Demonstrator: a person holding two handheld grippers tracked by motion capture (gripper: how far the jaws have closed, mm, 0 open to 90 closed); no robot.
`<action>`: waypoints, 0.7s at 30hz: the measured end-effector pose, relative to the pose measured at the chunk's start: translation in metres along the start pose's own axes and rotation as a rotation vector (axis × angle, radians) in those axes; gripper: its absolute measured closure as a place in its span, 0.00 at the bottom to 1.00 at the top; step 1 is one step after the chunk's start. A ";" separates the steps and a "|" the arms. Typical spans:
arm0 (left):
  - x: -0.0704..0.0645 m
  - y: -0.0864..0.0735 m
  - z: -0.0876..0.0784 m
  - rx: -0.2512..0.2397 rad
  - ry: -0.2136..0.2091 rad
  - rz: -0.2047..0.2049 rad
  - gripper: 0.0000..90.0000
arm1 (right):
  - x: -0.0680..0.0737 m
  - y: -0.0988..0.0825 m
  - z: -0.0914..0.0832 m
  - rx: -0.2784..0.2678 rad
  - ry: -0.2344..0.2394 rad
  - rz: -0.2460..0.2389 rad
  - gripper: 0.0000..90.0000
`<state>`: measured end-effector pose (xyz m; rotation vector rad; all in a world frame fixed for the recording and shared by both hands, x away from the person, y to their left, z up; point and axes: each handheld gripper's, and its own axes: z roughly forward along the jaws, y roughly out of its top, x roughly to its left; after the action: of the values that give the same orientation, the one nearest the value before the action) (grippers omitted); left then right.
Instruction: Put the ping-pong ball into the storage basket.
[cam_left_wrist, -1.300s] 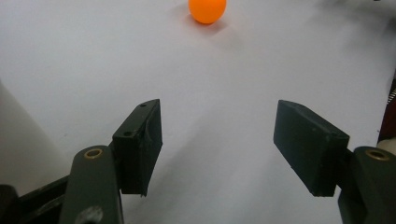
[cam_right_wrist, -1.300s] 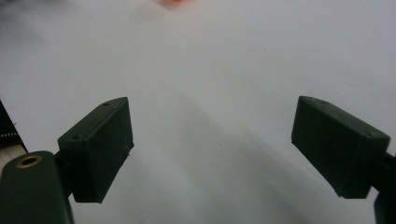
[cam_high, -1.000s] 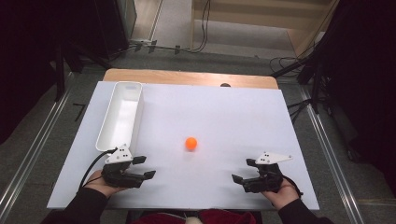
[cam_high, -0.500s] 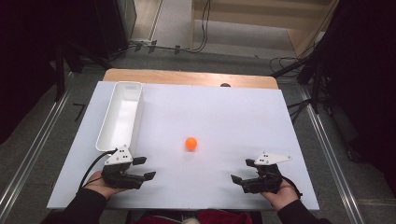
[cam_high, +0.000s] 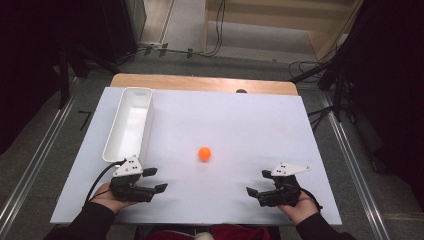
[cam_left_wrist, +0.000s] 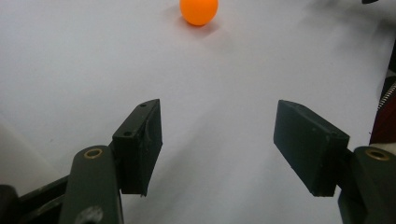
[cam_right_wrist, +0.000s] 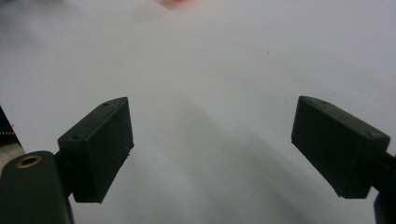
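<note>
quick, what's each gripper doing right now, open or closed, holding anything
Left gripper: open, jaws wide apart, holding nothing, on the white table.
Right gripper: open, jaws wide apart, holding nothing.

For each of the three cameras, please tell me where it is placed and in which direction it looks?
High view: above the person's side, looking forward and down on the white table; it takes in the tray, the orange ball, both hands, the left claw and the right claw.
Left gripper view: on the left claw, looking along its open jaws over the table toward the ball.
Right gripper view: on the right claw, looking along its open jaws over bare table.
Shared: the high and left gripper views both take in the ball.
</note>
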<state>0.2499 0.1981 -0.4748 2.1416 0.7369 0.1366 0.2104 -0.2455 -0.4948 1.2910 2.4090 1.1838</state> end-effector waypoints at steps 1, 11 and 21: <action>0.000 0.000 0.000 -0.001 0.003 -0.002 0.37 | 0.000 -0.001 0.000 0.002 0.000 -0.004 0.13; -0.001 0.002 0.002 0.006 0.002 0.003 0.37 | 0.001 -0.002 -0.002 -0.002 0.002 -0.012 0.13; 0.000 0.003 0.002 0.000 0.003 -0.005 0.37 | 0.003 -0.004 -0.003 0.003 0.009 -0.007 0.13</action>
<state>0.2517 0.1950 -0.4737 2.1396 0.7445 0.1374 0.2045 -0.2458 -0.4951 1.2799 2.4207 1.1872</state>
